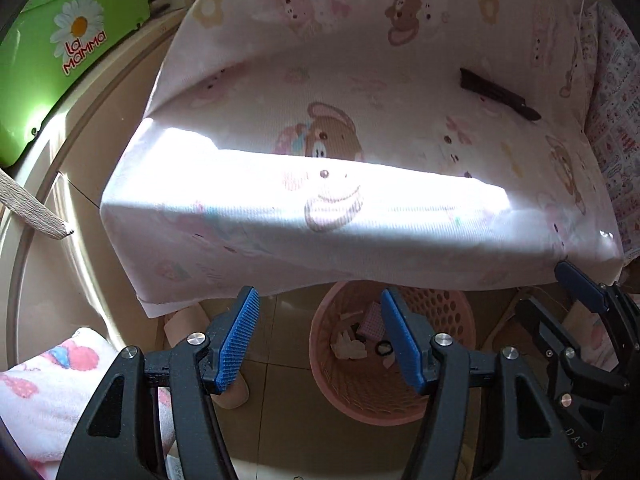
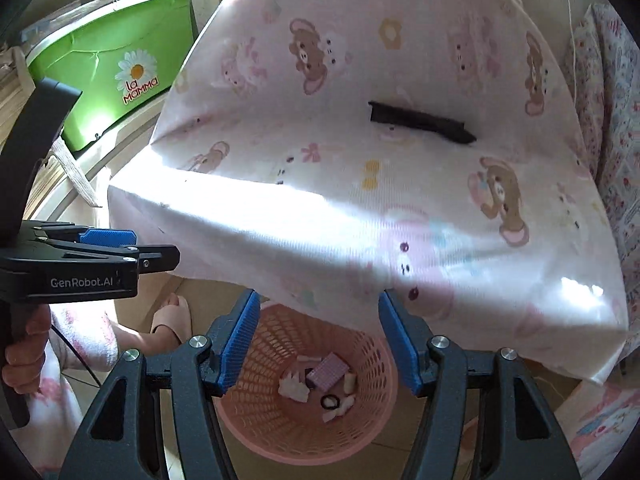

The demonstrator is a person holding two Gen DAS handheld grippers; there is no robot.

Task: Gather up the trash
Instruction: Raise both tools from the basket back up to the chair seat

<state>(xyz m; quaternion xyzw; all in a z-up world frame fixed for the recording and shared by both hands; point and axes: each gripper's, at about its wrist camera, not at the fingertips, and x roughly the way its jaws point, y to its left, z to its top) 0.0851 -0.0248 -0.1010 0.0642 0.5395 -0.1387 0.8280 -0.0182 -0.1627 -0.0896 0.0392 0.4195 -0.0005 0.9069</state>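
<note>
A bear-print cloth [image 2: 360,184] covers the table. Both grippers, left [image 1: 320,340] and right [image 2: 318,344], stand half open and empty above one pink basket [image 2: 256,432] holding scraps; one black wrapper [image 2: 420,122] lies well beyond the jaws.

Left gripper [image 1: 320,340]: jaws apart, nothing between the pads, pointing steeply downward. Right gripper [image 2: 318,344]: jaws apart, empty, angled downward. Left hand [image 2: 24,344] at 9 o'clock grips its handle.
</note>
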